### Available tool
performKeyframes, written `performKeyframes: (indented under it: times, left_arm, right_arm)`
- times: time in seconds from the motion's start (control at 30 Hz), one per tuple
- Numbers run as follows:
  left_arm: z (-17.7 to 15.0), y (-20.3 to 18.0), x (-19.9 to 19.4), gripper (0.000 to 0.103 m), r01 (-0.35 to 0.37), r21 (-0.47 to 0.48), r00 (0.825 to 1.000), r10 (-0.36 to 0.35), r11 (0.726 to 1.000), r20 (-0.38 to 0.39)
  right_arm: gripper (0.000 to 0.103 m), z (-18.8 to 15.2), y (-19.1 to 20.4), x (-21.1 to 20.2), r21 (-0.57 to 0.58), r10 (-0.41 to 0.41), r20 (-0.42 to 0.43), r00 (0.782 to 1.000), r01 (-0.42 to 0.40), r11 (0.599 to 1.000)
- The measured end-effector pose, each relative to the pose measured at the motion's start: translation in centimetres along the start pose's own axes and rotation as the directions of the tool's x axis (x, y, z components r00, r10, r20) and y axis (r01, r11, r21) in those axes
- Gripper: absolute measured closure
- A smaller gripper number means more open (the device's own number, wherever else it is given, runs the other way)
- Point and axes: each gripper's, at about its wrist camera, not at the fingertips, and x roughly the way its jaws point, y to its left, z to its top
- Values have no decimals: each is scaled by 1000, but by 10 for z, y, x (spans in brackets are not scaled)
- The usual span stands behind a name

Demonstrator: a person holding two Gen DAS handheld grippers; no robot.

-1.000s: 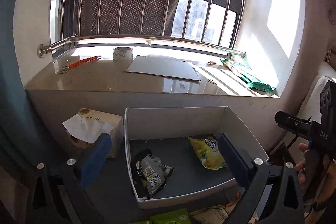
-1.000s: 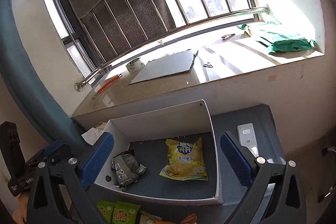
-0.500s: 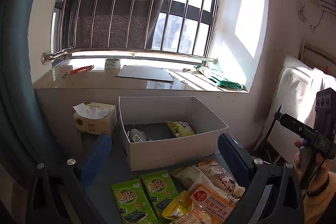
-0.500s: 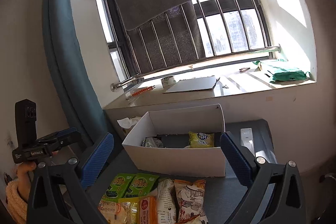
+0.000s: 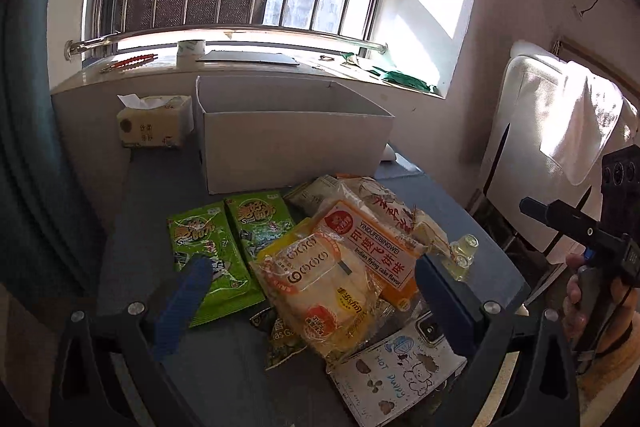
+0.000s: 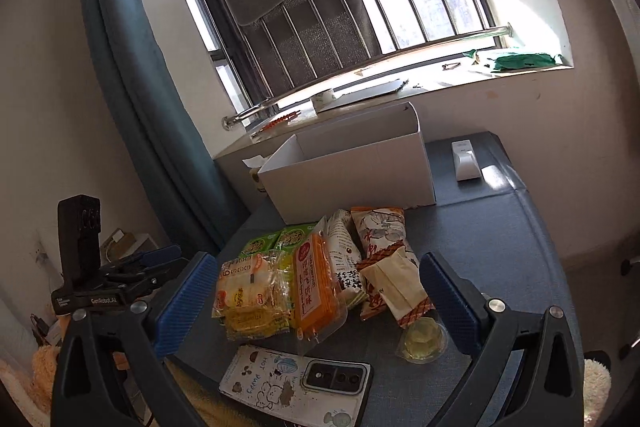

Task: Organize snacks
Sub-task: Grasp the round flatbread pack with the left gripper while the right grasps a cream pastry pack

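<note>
Your left gripper (image 5: 308, 291) hangs released above the snack pile (image 5: 340, 251) on the blue table (image 5: 132, 227), jaws spread wide with nothing between them. Your right gripper (image 6: 316, 291) is likewise open and empty over the same pile. The white box (image 5: 292, 143) stands just behind the snacks (its inside is hidden from both views). Two green seaweed packs (image 5: 208, 247) lie side by side at the pile's left edge, a jelly cup (image 6: 424, 341) sits at its right, and a phone (image 6: 296, 383) lies nearest you. A tissue box (image 5: 154, 121) stands left of the white box.
</note>
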Motion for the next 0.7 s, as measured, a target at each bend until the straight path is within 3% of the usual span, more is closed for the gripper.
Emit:
performKeyframes:
  times: [0.13,0.23,0.33,0.43,0.53,0.6,0.7]
  left_arm:
    - [-6,-12,16,0,-37,60,998,40,997,-43]
    - [-7,-20,32,0,-26,137,995,39,990,-91]
    - [-9,-30,45,0,-3,266,992,36,964,-120]
    - [-11,-35,60,0,-27,373,983,91,927,-157]
    - [-10,-35,71,0,-26,409,978,108,912,-179]
    - [-10,-31,78,0,-7,399,974,96,917,-203]
    - [-9,-25,81,26,9,364,975,72,932,-209]
  right_arm:
    - [0,-6,-2,4,5,-2,-13,1000,2,1000]
    - [0,-8,0,3,-6,-1,-15,1000,1,1000]
    - [0,-10,3,2,-23,-5,-21,1000,4,1000]
    - [0,-12,4,2,-27,-6,-25,1000,5,1000]
    - [0,-12,6,4,-33,-6,-33,999,5,999]
    - [0,-13,7,6,-40,-6,-39,999,5,999]
    - [0,-15,9,9,-45,-8,-52,999,5,999]
